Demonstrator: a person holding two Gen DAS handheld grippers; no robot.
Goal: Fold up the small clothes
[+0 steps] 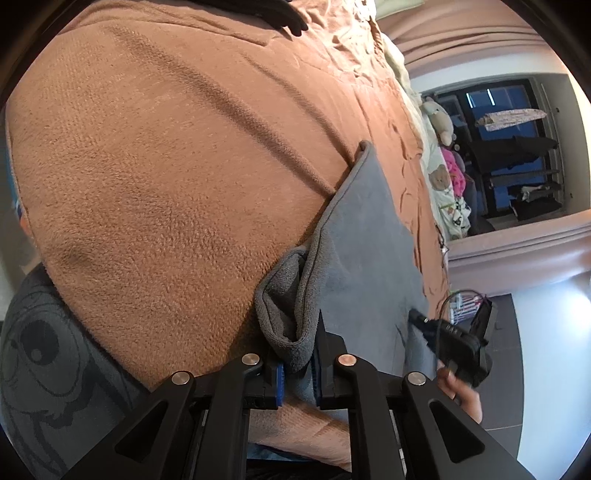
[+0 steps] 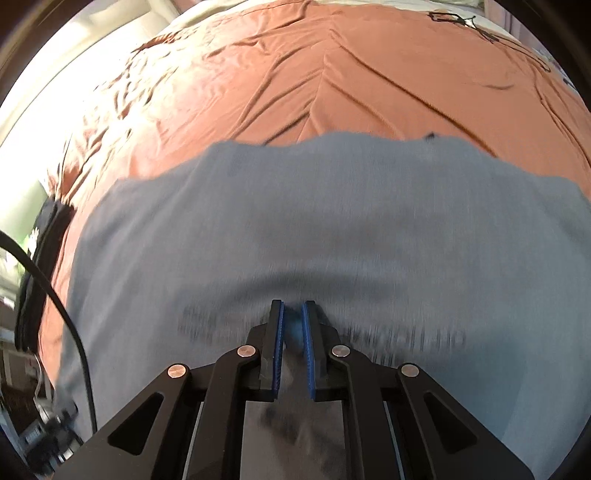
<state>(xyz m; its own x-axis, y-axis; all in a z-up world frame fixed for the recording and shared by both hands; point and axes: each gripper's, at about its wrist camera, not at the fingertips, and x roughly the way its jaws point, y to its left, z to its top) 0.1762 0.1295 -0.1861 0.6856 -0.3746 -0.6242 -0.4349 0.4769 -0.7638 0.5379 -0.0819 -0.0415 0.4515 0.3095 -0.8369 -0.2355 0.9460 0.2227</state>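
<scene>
A grey garment (image 1: 362,240) lies on a brown fleece blanket (image 1: 166,166). My left gripper (image 1: 297,354) is shut on a thick folded hem of it, bunched between the blue pads. To the right, my right gripper (image 1: 419,317), held by a hand (image 1: 461,395), touches the same cloth. In the blurred right wrist view the grey garment (image 2: 295,221) spreads wide over an orange sheet (image 2: 332,74). There my right gripper (image 2: 293,306) is shut on a pinch of the grey cloth.
A dark grey fabric with a cartoon print (image 1: 48,350) lies at lower left. Plush toys (image 1: 439,122) sit along the bed's far side, before a dark window (image 1: 517,147). A black cable (image 2: 66,314) hangs at left. A black garment (image 1: 280,14) lies at the top.
</scene>
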